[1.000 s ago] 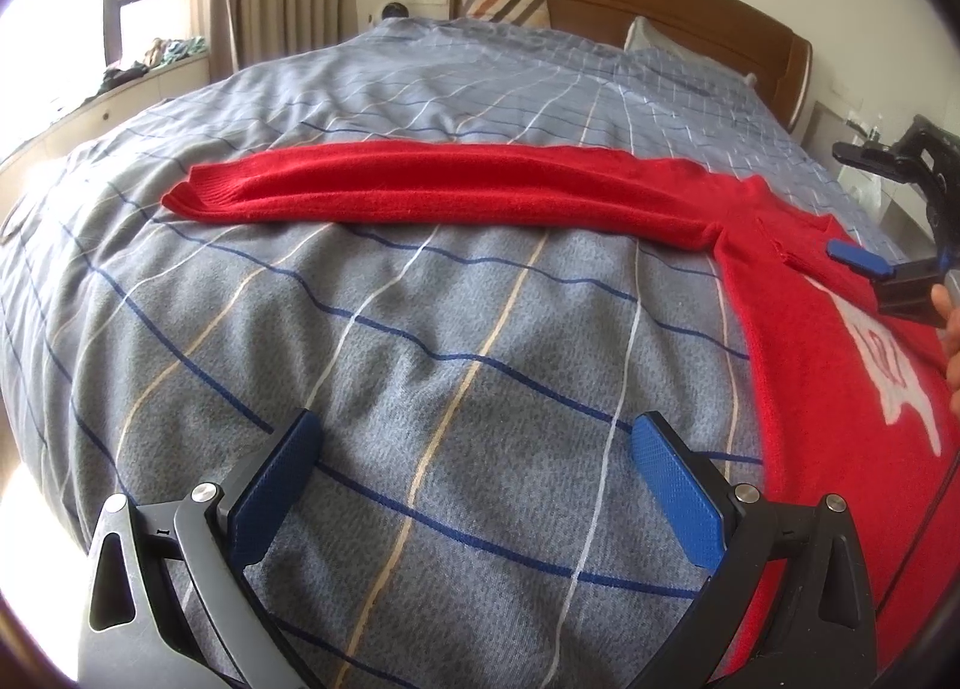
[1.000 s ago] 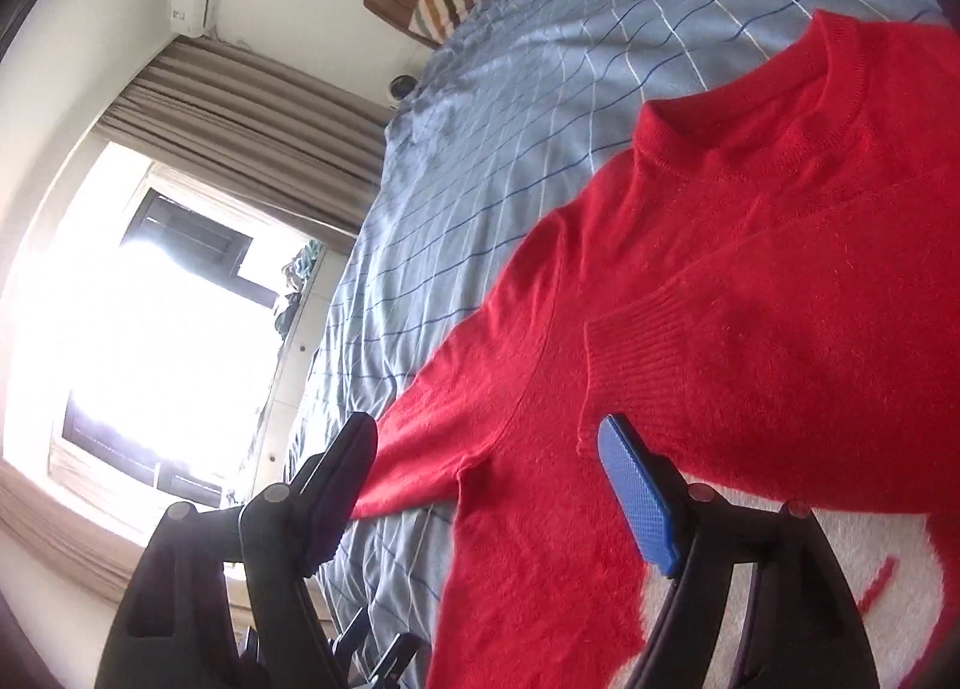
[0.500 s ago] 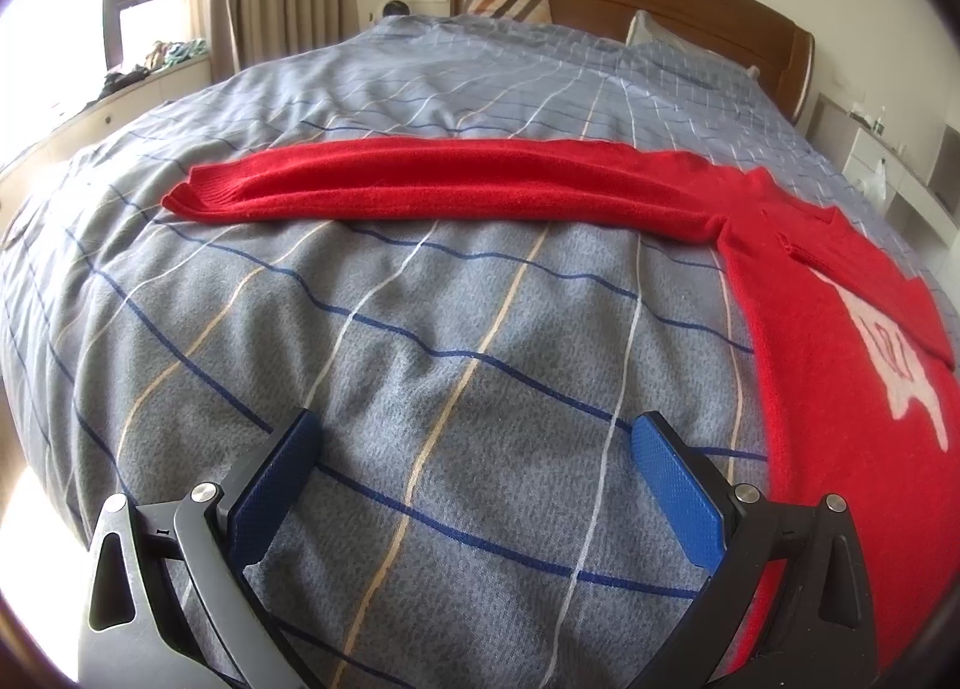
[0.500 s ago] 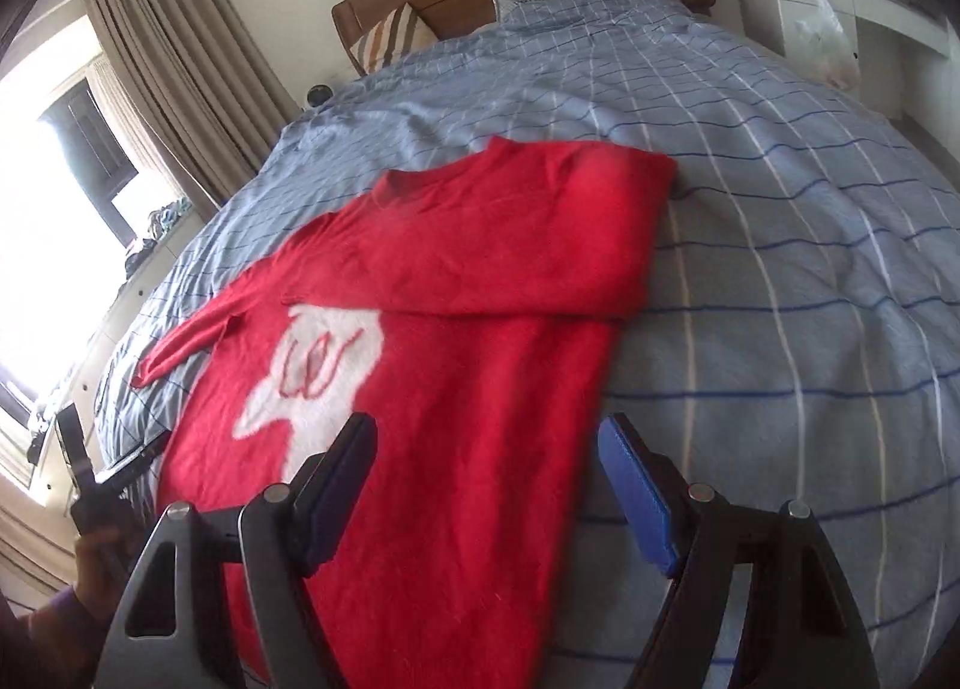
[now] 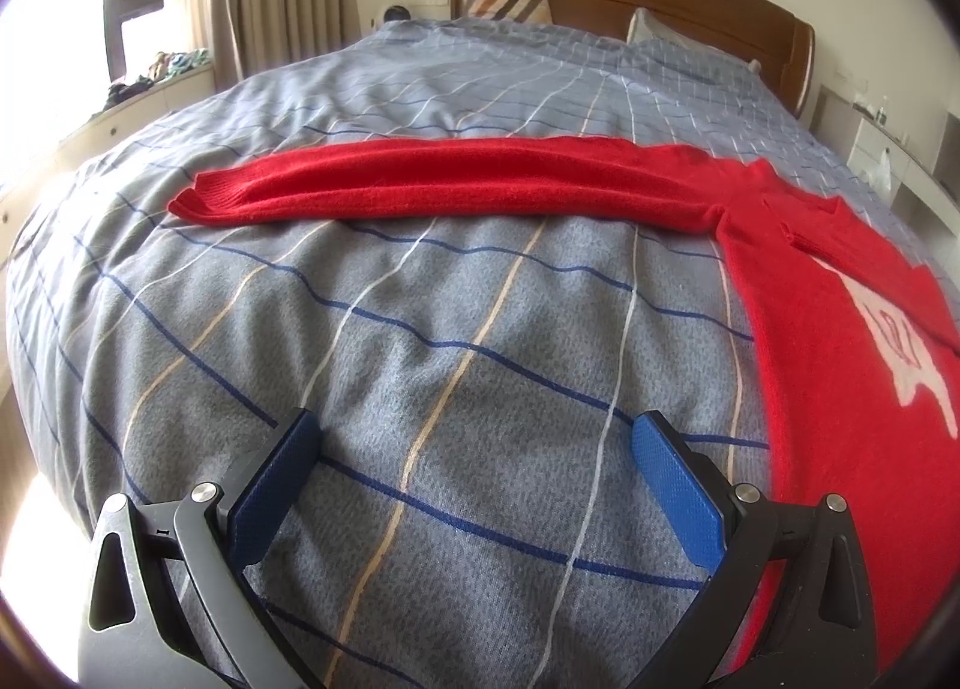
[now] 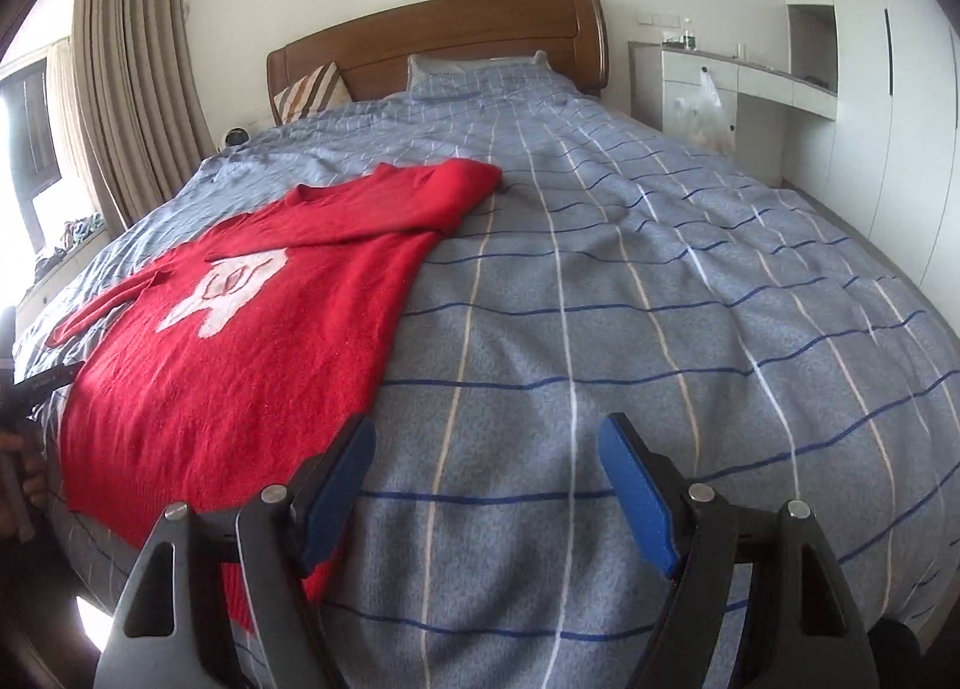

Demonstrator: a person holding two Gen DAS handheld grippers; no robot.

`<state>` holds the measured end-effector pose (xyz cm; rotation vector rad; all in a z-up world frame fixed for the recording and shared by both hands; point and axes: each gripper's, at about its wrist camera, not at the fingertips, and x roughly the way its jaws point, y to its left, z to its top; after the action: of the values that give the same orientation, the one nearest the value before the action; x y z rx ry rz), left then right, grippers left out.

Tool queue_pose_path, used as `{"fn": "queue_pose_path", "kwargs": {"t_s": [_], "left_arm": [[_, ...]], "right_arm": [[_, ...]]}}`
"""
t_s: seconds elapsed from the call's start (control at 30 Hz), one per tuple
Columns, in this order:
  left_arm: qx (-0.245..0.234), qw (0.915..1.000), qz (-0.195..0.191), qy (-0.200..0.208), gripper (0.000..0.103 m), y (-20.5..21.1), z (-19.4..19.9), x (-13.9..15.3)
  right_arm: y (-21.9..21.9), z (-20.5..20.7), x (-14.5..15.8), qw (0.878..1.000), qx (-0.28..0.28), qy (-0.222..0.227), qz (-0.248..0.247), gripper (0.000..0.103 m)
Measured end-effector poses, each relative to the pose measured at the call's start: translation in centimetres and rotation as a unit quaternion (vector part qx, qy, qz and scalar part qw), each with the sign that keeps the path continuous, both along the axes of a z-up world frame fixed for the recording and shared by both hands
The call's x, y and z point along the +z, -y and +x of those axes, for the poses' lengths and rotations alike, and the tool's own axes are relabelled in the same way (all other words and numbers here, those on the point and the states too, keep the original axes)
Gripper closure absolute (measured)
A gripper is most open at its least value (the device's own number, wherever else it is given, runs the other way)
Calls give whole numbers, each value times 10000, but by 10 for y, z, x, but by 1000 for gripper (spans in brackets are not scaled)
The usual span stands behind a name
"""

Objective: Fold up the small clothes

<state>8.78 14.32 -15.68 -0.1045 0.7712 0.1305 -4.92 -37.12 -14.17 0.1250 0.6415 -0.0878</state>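
— Left gripper hangs spread over bare quilt, nothing between its pads. Where's the sweater?

— Body off to its right; the unfolded sleeve runs crosswise ahead, cuff to the left.

— And the right gripper?

— Released too, empty, with the sweater's hem just left of its pads. The left is nearer that sleeve, I'd judge.

— Changed from a second ago?

— The right has swung back from over the collar to the hem side; the left kept still.
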Motion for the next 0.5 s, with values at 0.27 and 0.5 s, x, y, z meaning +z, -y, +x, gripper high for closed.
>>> {"fn": "queue_pose_path", "kwargs": {"t_s": [0.27,0.5], "left_arm": [[51,9999,122,-14,0,4,-3,0],[50,9998,166,-26,0,5,-3,-1]], "right_arm": [[27,2,-6,9987,-478,-68,188,26],[22,2,-6,9991,-417,-19,37,26]]}}
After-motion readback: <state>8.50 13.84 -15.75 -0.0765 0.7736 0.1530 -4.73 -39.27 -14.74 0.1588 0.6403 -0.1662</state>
